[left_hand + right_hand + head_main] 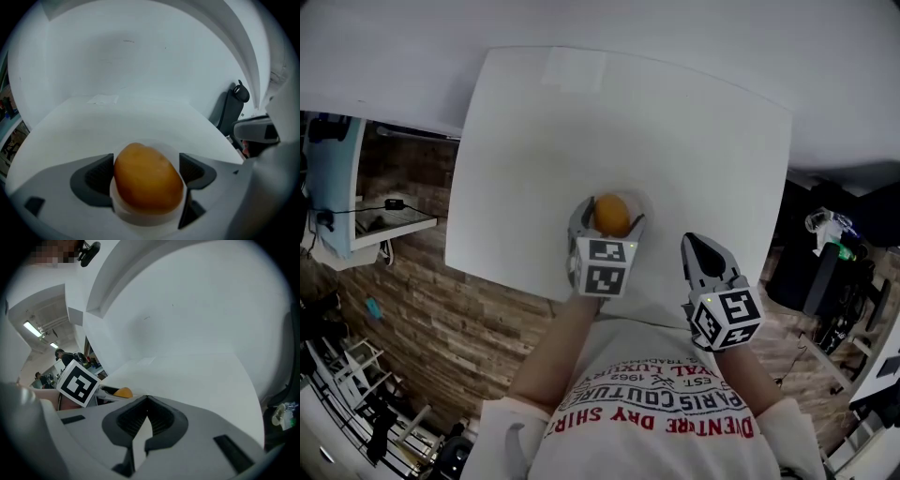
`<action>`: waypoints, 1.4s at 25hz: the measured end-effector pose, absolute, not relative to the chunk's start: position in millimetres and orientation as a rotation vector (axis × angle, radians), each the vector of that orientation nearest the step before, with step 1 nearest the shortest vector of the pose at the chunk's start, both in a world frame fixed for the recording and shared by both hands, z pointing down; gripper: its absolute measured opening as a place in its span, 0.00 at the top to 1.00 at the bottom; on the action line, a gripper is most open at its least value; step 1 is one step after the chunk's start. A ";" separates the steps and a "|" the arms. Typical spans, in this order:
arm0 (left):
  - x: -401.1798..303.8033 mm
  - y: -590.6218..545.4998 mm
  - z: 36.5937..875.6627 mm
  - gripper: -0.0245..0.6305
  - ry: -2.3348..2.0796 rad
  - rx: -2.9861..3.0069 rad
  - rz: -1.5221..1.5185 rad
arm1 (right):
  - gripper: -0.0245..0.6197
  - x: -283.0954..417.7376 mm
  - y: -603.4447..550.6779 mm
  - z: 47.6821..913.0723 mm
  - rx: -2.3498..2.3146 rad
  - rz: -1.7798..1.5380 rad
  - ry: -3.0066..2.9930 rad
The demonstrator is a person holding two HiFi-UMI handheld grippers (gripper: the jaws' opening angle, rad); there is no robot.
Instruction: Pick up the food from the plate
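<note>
Left gripper (607, 217): my fingers (96, 176) spread either side of the food (147, 180) on its plate (140, 218), set to close. Right gripper (694, 246): fingers (161, 420) pressed together, empty, held aside.

Head view: from above, steeply down on the table (628, 122), close. Both gripper views: low, near, facing far along own jaws. All three share the food (611, 214); the right gripper view catches it at left.

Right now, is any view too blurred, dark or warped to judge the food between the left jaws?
Left gripper view: food slightly soft, no glare, table edge bowed by the lens. Head view: sharp, bright centre, dim sides. Right gripper view: dark corners, food mostly hidden.
</note>
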State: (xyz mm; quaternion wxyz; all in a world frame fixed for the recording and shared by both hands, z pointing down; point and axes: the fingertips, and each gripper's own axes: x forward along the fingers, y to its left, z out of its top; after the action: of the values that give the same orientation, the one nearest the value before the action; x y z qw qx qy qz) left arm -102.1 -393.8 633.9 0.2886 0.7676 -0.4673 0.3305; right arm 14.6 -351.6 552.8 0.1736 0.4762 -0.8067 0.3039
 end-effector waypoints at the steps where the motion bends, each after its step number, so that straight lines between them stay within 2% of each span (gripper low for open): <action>1: -102.0 -392.2 638.0 0.33 -1.244 2.039 0.897 | 0.95 17.0 -351.8 554.2 1.356 0.866 -2.283; 21: -103.2 -387.7 631.0 0.33 -1.221 2.133 0.826 | 0.95 19.8 -346.6 552.0 1.385 0.856 -2.278; 35: -97.2 -394.0 507.2 0.33 -1.356 2.405 0.554 | 0.95 18.4 -349.5 501.9 1.501 0.713 -2.340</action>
State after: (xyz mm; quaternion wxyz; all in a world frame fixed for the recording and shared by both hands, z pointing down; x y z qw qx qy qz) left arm -97.2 -394.0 507.2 0.1619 0.8428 -0.4752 0.1941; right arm 18.4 -349.5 501.9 0.1355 0.5181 -0.8078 0.2461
